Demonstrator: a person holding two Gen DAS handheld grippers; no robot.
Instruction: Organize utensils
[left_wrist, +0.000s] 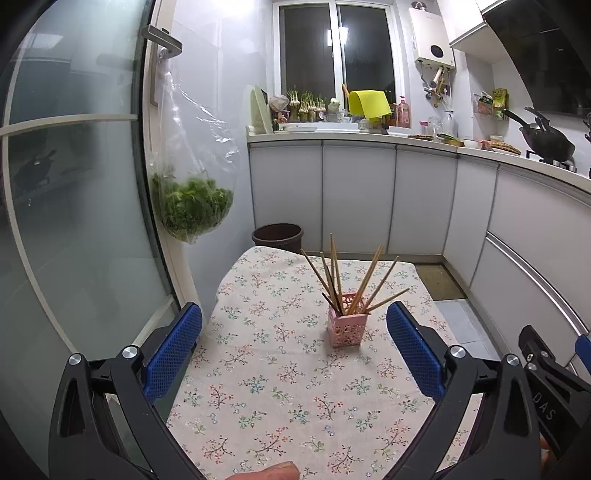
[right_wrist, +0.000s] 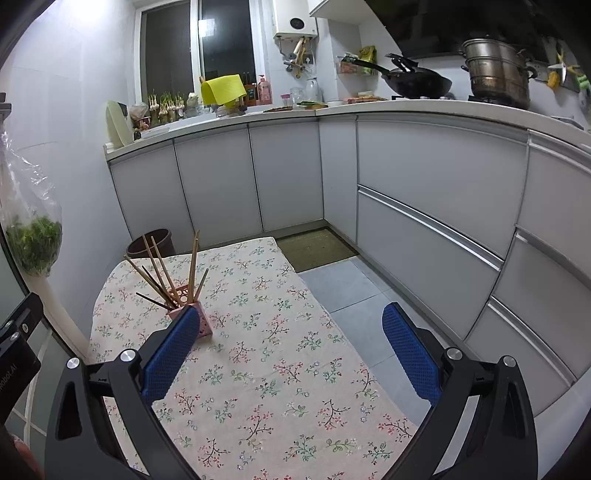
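Observation:
A pink openwork holder (left_wrist: 348, 324) stands upright on the floral tablecloth (left_wrist: 273, 384), with several wooden chopsticks (left_wrist: 364, 282) fanned out in it. My left gripper (left_wrist: 294, 321) is open and empty, held above the table's near side, the holder ahead between its blue fingers. In the right wrist view the holder (right_wrist: 201, 321) and chopsticks (right_wrist: 192, 264) sit at the table's far left, partly behind the left blue finger (right_wrist: 170, 350). My right gripper (right_wrist: 290, 325) is open and empty over the tablecloth (right_wrist: 266, 369).
A brown bin (left_wrist: 277, 236) stands beyond the table's far edge. A bag of greens (left_wrist: 192, 206) hangs from the glass door's handle at left. White cabinets (right_wrist: 424, 206) and a counter with a wok (right_wrist: 417, 83) and a steamer pot (right_wrist: 498, 74) run along the right.

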